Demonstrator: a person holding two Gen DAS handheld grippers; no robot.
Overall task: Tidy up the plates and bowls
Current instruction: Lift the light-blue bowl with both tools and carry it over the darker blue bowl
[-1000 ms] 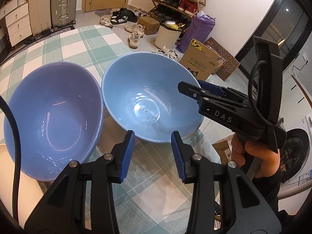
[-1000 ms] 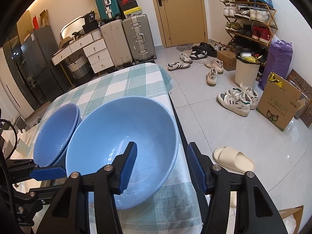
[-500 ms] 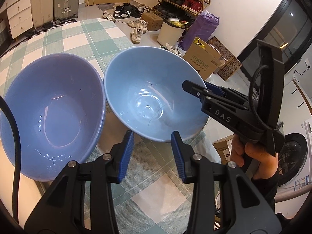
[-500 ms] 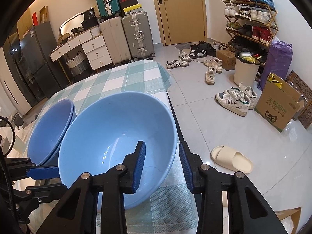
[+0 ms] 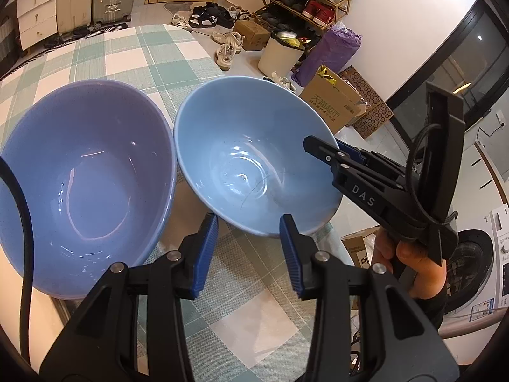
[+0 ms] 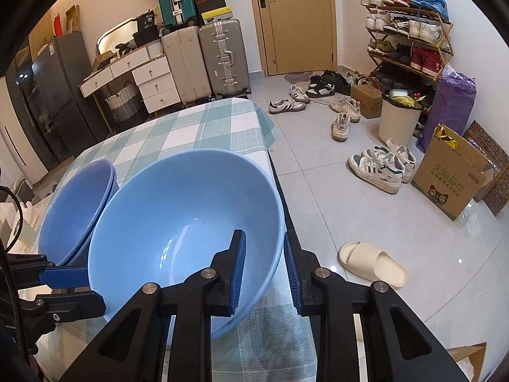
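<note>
A light blue bowl (image 5: 241, 159) (image 6: 178, 219) sits near the right edge of the checked table. My right gripper (image 6: 264, 267) (image 5: 334, 154) straddles its right rim, one pad inside and one outside. Its jaws are closing on that rim. A hand (image 5: 410, 264) holds this gripper. Left of it is a darker blue bowl (image 5: 86, 172) (image 6: 76, 203); the right wrist view shows two rims, so it looks like a stack of two. My left gripper (image 5: 249, 254) hovers open just in front of both bowls, with only tablecloth between its fingers (image 6: 63, 276).
The green-and-white checked tablecloth (image 5: 127, 54) covers the table, whose right edge runs just past the light bowl. Beyond it, the floor holds shoes (image 6: 381, 165), a slipper (image 6: 372, 262), a cardboard box (image 6: 451, 184) and a white bin (image 6: 397, 121). A black cable (image 5: 27, 238) hangs at left.
The right gripper's jaws have narrowed from wide apart to close around the light bowl's rim. The left gripper has kept its opening and barely shifted.
</note>
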